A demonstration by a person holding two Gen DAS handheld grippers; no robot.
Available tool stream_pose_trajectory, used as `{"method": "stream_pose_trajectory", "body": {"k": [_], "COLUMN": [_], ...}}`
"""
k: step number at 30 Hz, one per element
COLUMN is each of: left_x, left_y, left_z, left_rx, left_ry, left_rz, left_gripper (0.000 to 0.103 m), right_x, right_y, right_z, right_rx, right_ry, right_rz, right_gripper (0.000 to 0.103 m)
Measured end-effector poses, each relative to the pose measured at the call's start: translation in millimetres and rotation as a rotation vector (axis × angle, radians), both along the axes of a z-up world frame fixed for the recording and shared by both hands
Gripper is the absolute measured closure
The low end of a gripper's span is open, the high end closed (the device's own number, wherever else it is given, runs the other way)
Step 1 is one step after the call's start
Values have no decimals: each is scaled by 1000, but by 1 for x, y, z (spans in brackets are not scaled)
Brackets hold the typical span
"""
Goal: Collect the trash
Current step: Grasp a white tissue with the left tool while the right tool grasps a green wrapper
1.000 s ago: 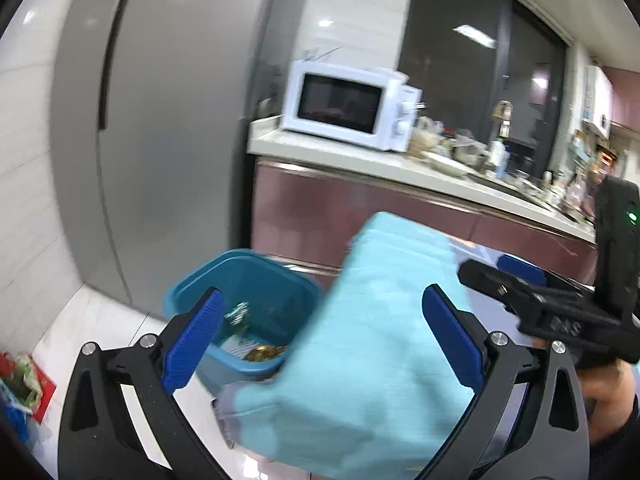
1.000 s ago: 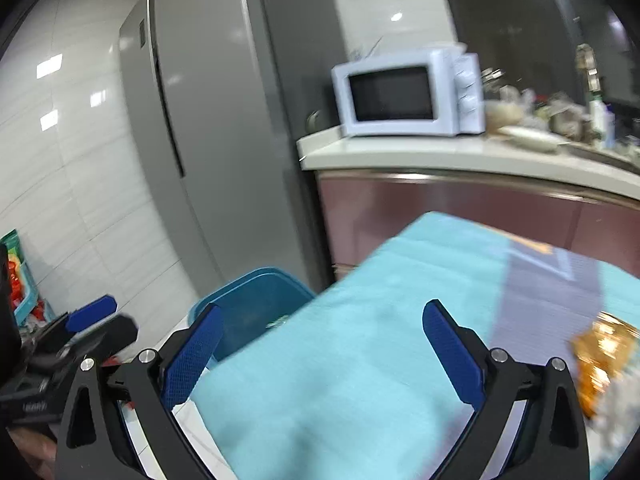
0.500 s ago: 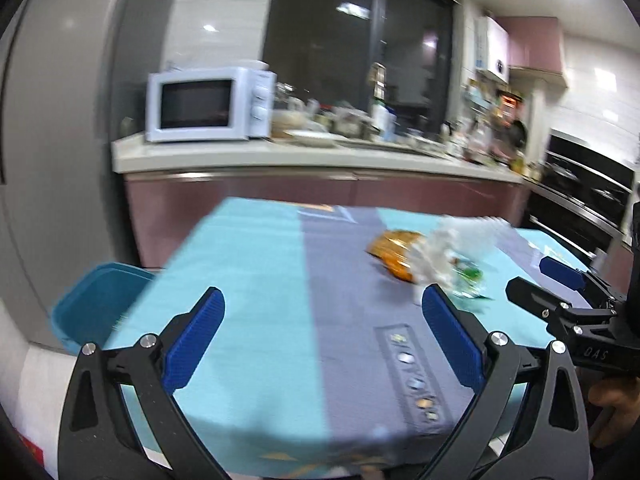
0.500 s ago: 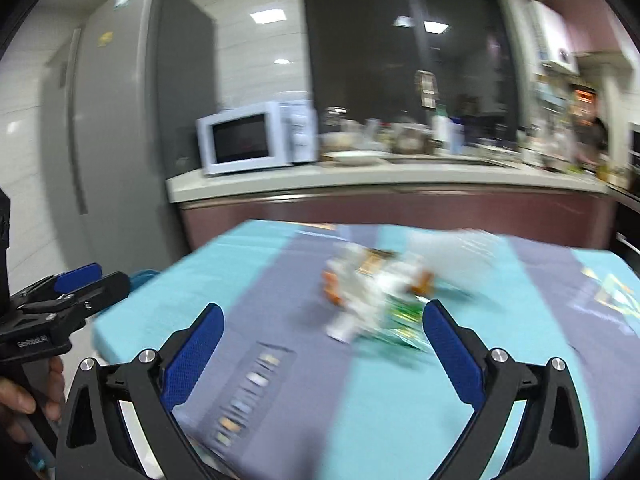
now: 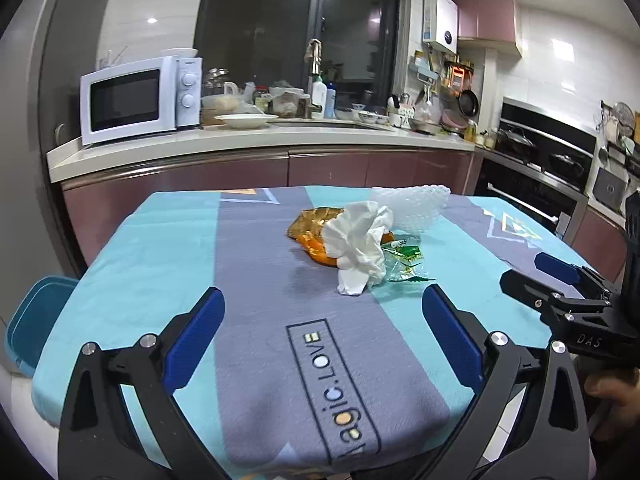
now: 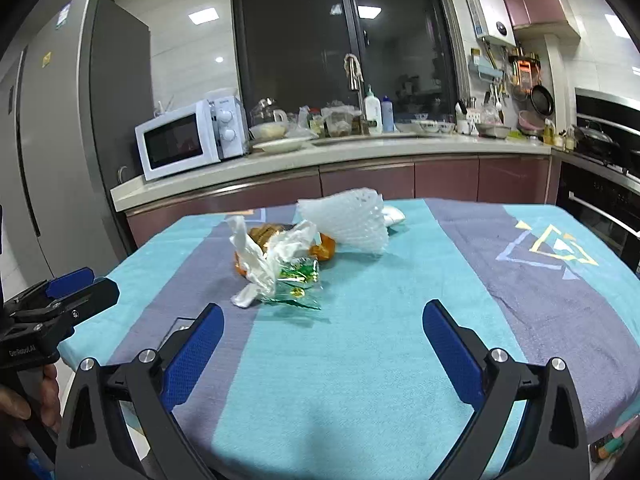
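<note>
A heap of trash lies mid-table: a crumpled white tissue [image 5: 358, 242] [image 6: 264, 258], an orange snack wrapper [image 5: 310, 226] [image 6: 326, 248], a green clear wrapper [image 5: 402, 264] [image 6: 298, 280] and a white foam fruit net [image 5: 414, 208] [image 6: 348, 220]. My left gripper [image 5: 322, 322] hovers open over the table's near edge, short of the heap, nothing between its fingers. My right gripper [image 6: 322, 338] is also open and empty, a little nearer than the green wrapper. A blue bin [image 5: 34, 320] stands on the floor left of the table.
The table wears a teal and grey-purple cloth [image 5: 160, 264] [image 6: 500, 280]. Behind it runs a counter [image 5: 256, 136] with a white microwave [image 5: 138, 98] [image 6: 192, 142], dishes and bottles. A grey fridge [image 6: 52, 128] stands left, an oven [image 5: 532, 184] right.
Both grippers swung right from the bin and fridge toward the table; the trash heap now sits sharp ahead of them. Both stayed open and empty.
</note>
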State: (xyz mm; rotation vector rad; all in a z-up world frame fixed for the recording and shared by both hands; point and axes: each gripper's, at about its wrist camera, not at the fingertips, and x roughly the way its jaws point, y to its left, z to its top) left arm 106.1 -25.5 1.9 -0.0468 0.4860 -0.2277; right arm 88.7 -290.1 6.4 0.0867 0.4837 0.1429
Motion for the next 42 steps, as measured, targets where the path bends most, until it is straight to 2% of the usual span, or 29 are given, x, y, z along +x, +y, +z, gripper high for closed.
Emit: {"method": "stream_pose_trajectory", "body": {"k": [12,21,22,26,28,30,35,37,38,40,42], "left_x": [90,154,159,174,180,184,184,182,181,179,178], "left_y": [-45,-60,-60,-62,-62,-62,-57,-54,-52,-48,-43], "left_z": [-8,-13,-14,-23,-29,-32,-35,-36,-37,-38,-40], "left_rx": [19,-3,-5,-6,-10,-18,-33,-37,-45,-53,-71], "left_ry": [41,63,69,96,114,129,135,144,149,155,163], "left_rz": [-56,-24,-20,-27,-36,-45,-56,-55,-58,-56,-57], "left_gripper": [6,7,9,34,40,56,82,86,91,94,96], "right_x": [56,85,88,97,101,104,114,119,121,124,128], "right_y": [-9,-13,-13,-12,-12,-12,-1,5,8,14,20], "right_z": [-9,-18,-20,-25,-26,-27,-29,-31,-32,-33,-35], "right_rx": [61,87,88,92,97,100,92,84,86,96,102], "right_ry": [94,151,161,189,199,206,230,244,249,257,274], "right_rz": [-7,1,6,19,21,26,63,81,94,118,140], "right_gripper": [7,7,8,14,15,18,31,32,34,36,42]}}
